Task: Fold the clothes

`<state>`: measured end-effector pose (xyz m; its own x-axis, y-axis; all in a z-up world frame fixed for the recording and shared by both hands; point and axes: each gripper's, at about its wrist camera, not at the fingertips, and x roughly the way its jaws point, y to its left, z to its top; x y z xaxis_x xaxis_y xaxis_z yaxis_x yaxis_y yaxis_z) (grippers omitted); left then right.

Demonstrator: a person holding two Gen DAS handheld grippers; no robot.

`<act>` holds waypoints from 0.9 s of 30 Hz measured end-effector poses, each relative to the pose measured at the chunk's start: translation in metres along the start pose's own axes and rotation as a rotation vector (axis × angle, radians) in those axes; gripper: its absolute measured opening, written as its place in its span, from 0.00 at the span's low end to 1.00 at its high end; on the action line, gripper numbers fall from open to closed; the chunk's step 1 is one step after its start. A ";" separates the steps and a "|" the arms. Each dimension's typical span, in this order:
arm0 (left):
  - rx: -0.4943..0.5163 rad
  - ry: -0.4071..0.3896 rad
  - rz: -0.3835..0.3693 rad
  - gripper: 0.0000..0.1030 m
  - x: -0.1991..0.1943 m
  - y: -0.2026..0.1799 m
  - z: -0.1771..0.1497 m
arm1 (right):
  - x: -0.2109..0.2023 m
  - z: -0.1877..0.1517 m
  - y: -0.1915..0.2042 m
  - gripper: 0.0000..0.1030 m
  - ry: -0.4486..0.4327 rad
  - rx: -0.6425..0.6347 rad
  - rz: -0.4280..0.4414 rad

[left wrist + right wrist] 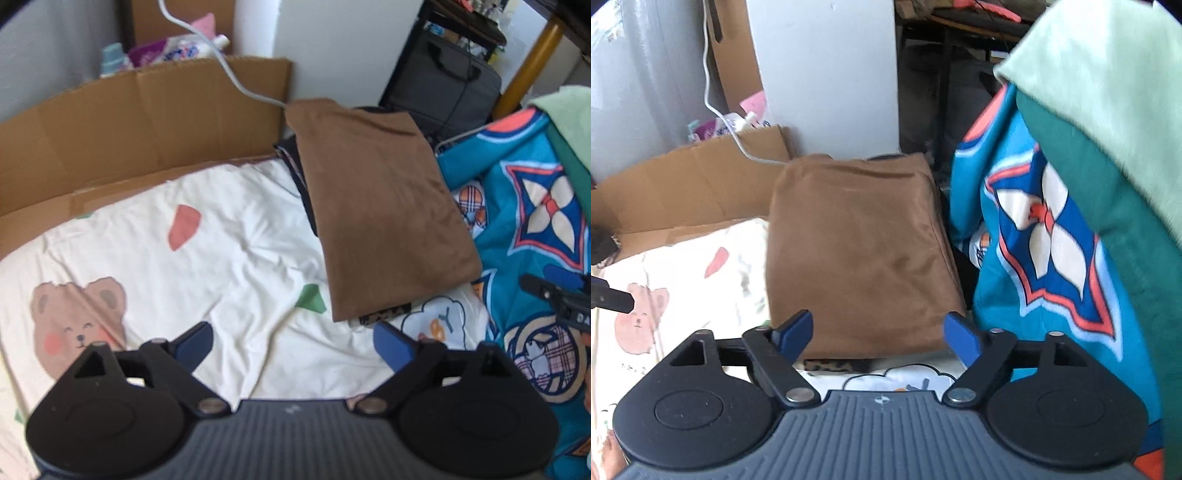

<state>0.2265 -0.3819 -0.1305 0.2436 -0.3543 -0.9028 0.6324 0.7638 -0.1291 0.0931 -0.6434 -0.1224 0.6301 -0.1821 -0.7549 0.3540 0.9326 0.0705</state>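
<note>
A folded brown garment [384,206] lies on top of a small stack of folded clothes, at the far right of the cream bear-print sheet [207,266]; a leopard-print layer [386,314] peeks out beneath it. My left gripper [293,345] hangs above the sheet, open, with nothing between its blue fingers [195,345]. In the right wrist view the brown garment [860,254] sits just ahead of my right gripper [879,334], which is open and empty above its near edge. The tip of the other gripper [613,299] shows at the left.
Flattened cardboard [140,122] stands behind the sheet, with a white cable [225,70] trailing over it. A blue patterned blanket [532,206] lies to the right, with green fabric [1100,96] draped over it. A dark bag [443,85] and a wooden leg [532,62] stand behind.
</note>
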 end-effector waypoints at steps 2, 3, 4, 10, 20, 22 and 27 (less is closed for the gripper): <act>-0.004 -0.010 0.021 0.94 -0.013 0.002 0.001 | -0.010 0.007 0.004 0.87 0.002 0.013 0.008; -0.008 -0.016 0.029 0.94 -0.020 0.003 0.001 | -0.015 0.009 0.007 0.88 0.004 0.015 0.007; -0.015 -0.025 0.030 0.95 -0.026 0.003 0.001 | -0.019 0.012 0.010 0.89 0.006 0.018 0.006; -0.069 -0.081 0.043 0.97 -0.064 0.009 0.005 | -0.044 0.026 0.026 0.91 0.023 0.037 0.011; -0.161 -0.054 -0.045 0.99 -0.125 0.034 0.027 | -0.083 0.051 0.037 0.92 0.093 0.090 0.025; -0.142 -0.088 -0.022 0.99 -0.142 0.037 0.028 | -0.092 0.055 0.038 0.92 0.092 0.095 0.022; -0.161 -0.120 0.021 0.99 -0.179 0.058 0.027 | -0.116 0.066 0.050 0.99 0.062 0.102 0.028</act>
<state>0.2391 -0.2888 0.0352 0.3476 -0.3914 -0.8520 0.5024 0.8450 -0.1831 0.0831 -0.5957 0.0117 0.5983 -0.1336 -0.7901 0.4074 0.8998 0.1563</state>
